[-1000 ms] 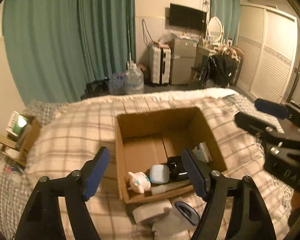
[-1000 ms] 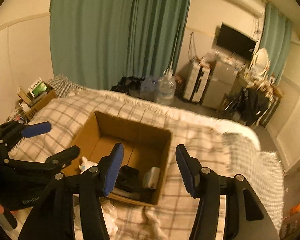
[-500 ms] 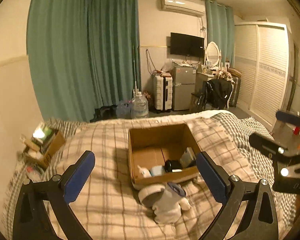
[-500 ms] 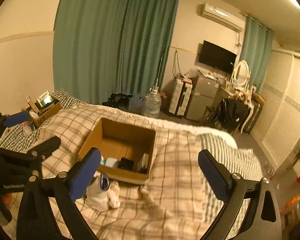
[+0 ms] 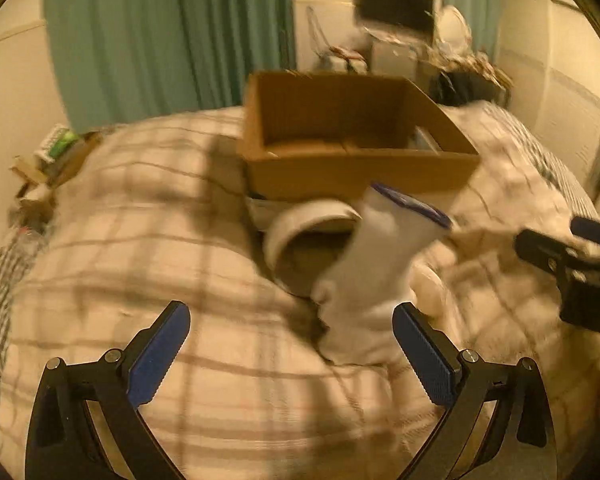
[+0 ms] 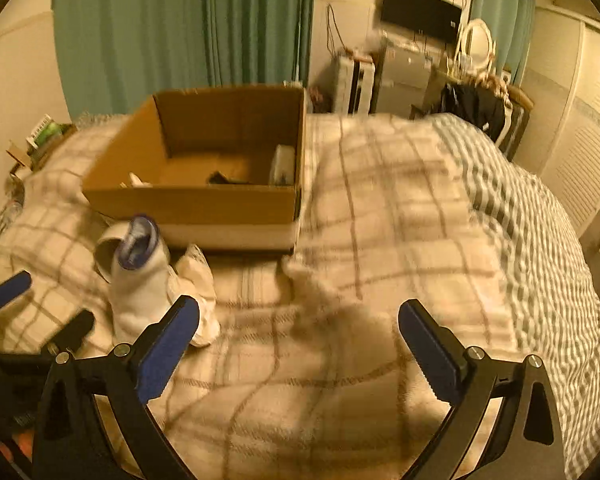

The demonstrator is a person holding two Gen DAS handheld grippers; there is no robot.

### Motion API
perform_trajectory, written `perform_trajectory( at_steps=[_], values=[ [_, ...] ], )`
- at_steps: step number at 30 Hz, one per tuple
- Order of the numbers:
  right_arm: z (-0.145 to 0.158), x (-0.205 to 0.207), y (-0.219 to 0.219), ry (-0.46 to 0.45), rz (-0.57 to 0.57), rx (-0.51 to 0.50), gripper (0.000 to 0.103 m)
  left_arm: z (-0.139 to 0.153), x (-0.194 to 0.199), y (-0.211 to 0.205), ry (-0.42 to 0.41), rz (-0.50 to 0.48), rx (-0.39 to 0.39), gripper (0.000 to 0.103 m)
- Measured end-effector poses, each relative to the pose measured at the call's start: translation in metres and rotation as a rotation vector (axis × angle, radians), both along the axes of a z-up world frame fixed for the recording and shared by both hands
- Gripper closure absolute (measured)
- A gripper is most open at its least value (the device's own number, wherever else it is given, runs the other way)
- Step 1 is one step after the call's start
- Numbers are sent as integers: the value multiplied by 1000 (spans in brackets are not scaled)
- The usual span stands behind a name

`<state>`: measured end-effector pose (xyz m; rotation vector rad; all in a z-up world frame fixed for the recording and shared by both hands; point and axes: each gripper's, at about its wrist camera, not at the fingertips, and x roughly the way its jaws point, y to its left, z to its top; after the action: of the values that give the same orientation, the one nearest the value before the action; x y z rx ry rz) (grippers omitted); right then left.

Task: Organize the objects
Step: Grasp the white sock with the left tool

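Note:
An open cardboard box (image 5: pixel 356 176) sits on the plaid bed and shows in the right wrist view (image 6: pixel 196 204) with small items inside. In front of it stands a white sock with a blue cuff (image 5: pixel 376 256), also in the right wrist view (image 6: pixel 140 288), beside a white tape roll (image 5: pixel 300 228). My left gripper (image 5: pixel 290 354) is open and empty, low over the blanket just short of the sock. My right gripper (image 6: pixel 300 350) is open and empty over bare blanket to the right of the sock. A second white cloth piece (image 6: pixel 198 280) lies by the sock.
The plaid blanket (image 6: pixel 380 220) covers the bed. A small box of clutter (image 5: pixel 56 152) sits at the bed's left edge. Green curtains (image 6: pixel 180 32), a TV, a fridge and a wardrobe stand behind. The right gripper shows at the right edge of the left view (image 5: pixel 572 264).
Both grippers have dropped from high above the bed to just over the blanket and closer to the sock and box. Both jaws stay wide open.

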<state>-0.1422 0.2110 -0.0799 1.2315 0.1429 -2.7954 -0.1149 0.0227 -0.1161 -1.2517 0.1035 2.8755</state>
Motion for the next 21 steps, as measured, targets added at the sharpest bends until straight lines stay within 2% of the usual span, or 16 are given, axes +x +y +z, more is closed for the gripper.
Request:
perform_trajectory(
  at_steps=[3,7,8,10,11,13,18,21],
  values=[
    [0,-2,-1,2,1,-3,3,-4,-1,11,10,-44,27,0],
    [-3,-1,-2,-6,-2,1,3,-20,-16,30,-50,-89,26,2],
    [-2,-1,-1,-3,-7,-1,3,-22,-19,34,-67,-95,26,7],
    [1,0,1,5,-15,-5,3,-34,-27,34,-118,-115,44,53],
    [1,0,2,6,-18,-7,3,-41,-32,34,-159,-127,72,58],
    [1,-1,1,5,-24,-6,3,-40,-31,30,-157,-123,98,64],
    [3,2,-2,24,-6,-5,3,-20,-13,10,-154,-67,175,71],
    [3,3,-9,22,35,-19,3,2,3,-6,-127,-56,213,71]
  ],
)
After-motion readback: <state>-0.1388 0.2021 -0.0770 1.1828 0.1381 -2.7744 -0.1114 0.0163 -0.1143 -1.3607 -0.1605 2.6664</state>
